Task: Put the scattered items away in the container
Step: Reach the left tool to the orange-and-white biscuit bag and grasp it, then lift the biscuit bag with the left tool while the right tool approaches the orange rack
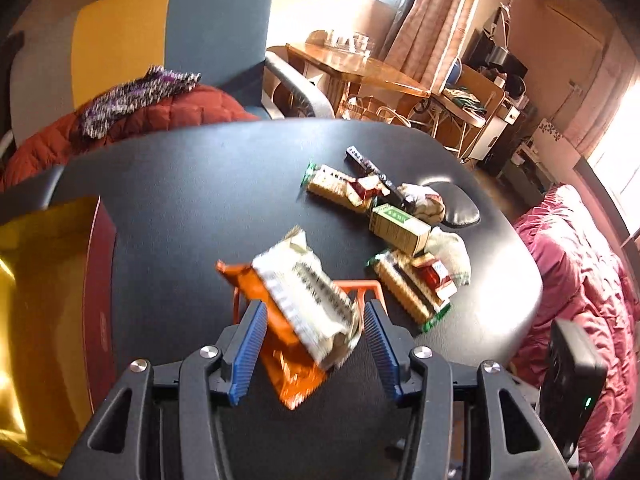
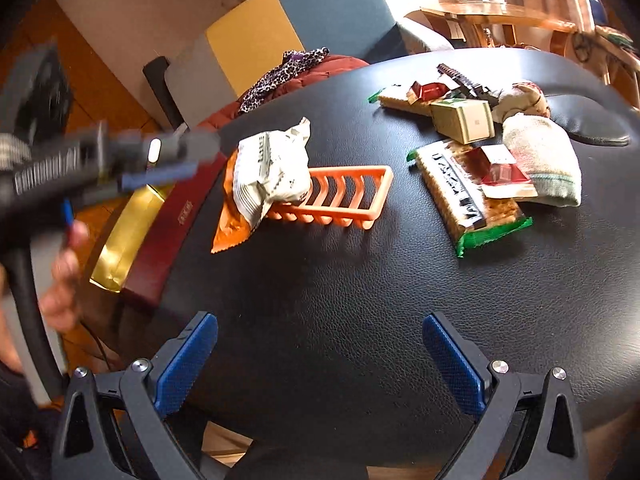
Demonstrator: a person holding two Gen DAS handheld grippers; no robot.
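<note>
An orange slotted rack (image 2: 340, 196) lies on the black table (image 2: 320, 300). A white snack bag (image 2: 272, 172) and an orange packet (image 2: 228, 224) rest on its left end. In the left wrist view both packets (image 1: 304, 292) lie between my left gripper's (image 1: 312, 316) blue pads, which stand apart, not pressing them. The left gripper shows blurred in the right wrist view (image 2: 120, 168), away from the packets. My right gripper (image 2: 320, 356) is open and empty above bare table. Cracker packs (image 2: 468, 192), a green box (image 2: 464, 120) and a sock (image 2: 544, 156) lie scattered at the right.
A dark red box with gold lining (image 1: 48, 312) sits at the table's left edge. An armchair with a red jacket (image 1: 160, 112) stands behind. A pink quilt (image 1: 580, 280) lies beyond the right edge. A black pad (image 1: 460, 204) lies by the items.
</note>
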